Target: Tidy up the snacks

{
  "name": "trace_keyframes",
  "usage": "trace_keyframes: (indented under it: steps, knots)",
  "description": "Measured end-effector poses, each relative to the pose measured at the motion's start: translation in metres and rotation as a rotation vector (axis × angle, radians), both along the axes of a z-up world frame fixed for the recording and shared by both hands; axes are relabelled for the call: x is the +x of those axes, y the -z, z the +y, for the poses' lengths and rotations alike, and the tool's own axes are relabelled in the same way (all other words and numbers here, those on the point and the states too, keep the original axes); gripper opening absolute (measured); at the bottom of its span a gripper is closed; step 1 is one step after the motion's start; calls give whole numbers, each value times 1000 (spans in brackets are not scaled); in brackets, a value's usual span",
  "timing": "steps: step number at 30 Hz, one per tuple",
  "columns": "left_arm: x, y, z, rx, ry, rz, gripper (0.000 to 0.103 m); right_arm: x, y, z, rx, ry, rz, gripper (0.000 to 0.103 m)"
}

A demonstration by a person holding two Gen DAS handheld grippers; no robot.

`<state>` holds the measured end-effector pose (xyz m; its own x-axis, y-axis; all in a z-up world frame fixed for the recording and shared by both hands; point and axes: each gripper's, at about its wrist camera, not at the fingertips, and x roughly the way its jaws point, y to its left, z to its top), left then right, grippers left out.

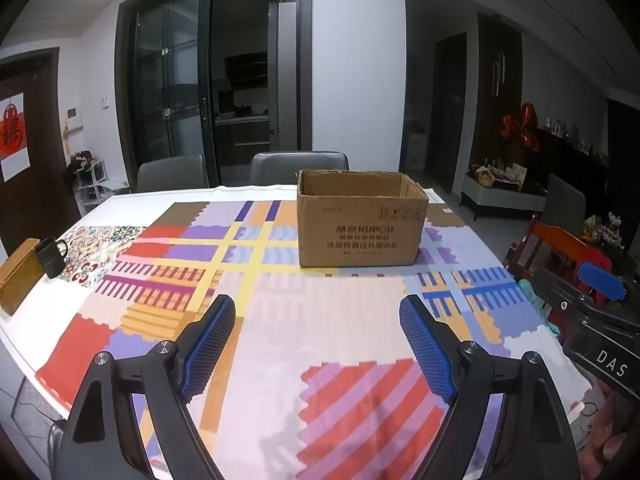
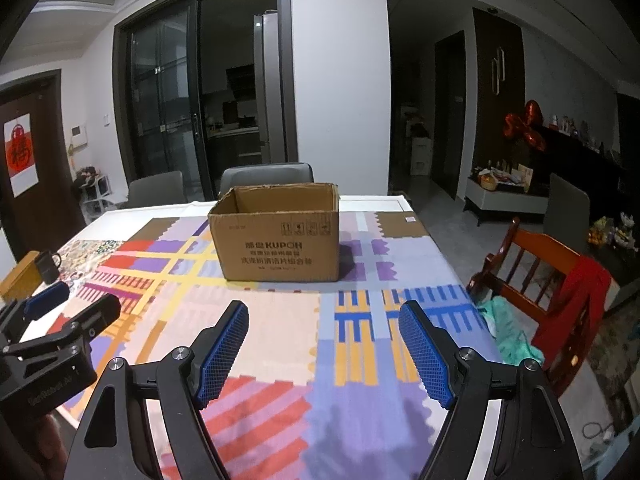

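An open brown cardboard box (image 1: pixel 362 222) (image 2: pixel 278 234) stands upright toward the far side of the table, flaps off, its inside hidden from here. No snacks show in either view. My left gripper (image 1: pixel 318 312) hovers open over the patterned cloth, well short of the box, nothing between its blue pads. My right gripper (image 2: pixel 324 316) is likewise open and empty, with the box ahead and slightly to its left. Each gripper appears at the edge of the other's view, the right gripper (image 1: pixel 600 320) and the left gripper (image 2: pixel 52 332).
A colourful patchwork cloth (image 1: pixel 280 320) covers the table. A black mug (image 1: pixel 50 256) and a tan wooden box (image 1: pixel 18 276) sit at the left edge. Grey chairs (image 1: pixel 298 166) stand behind the table, a wooden chair with red cloth (image 2: pixel 560 288) at the right.
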<state>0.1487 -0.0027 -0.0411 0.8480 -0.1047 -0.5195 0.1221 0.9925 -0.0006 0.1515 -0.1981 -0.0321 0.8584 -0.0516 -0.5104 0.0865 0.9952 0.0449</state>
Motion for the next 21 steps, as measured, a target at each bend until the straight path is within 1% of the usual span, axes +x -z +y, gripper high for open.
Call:
trace_keyframes:
  steps: [6,11,13,15,19,21]
  knots:
    - [-20,7,3,-6,-22,-6,84,-22,7,1,-24,7,-2,78]
    - [-36,13,2,-8,-22,5,86,-37,15,-1,-17,14,-1,78]
    - [-40,15,2,-2,-23,8,88,-43,18,-2,-18,21,-5,78]
    - [-44,17,2,4,-31,7,95,-50,20,-2,-20,26,-8,78]
    - [-49,15,1,-1,-43,1,103,-57,21,-3,-25,36,-13,78]
    - [-50,13,2,3,-48,-8,103,-58,20,-4,-23,40,-19,83]
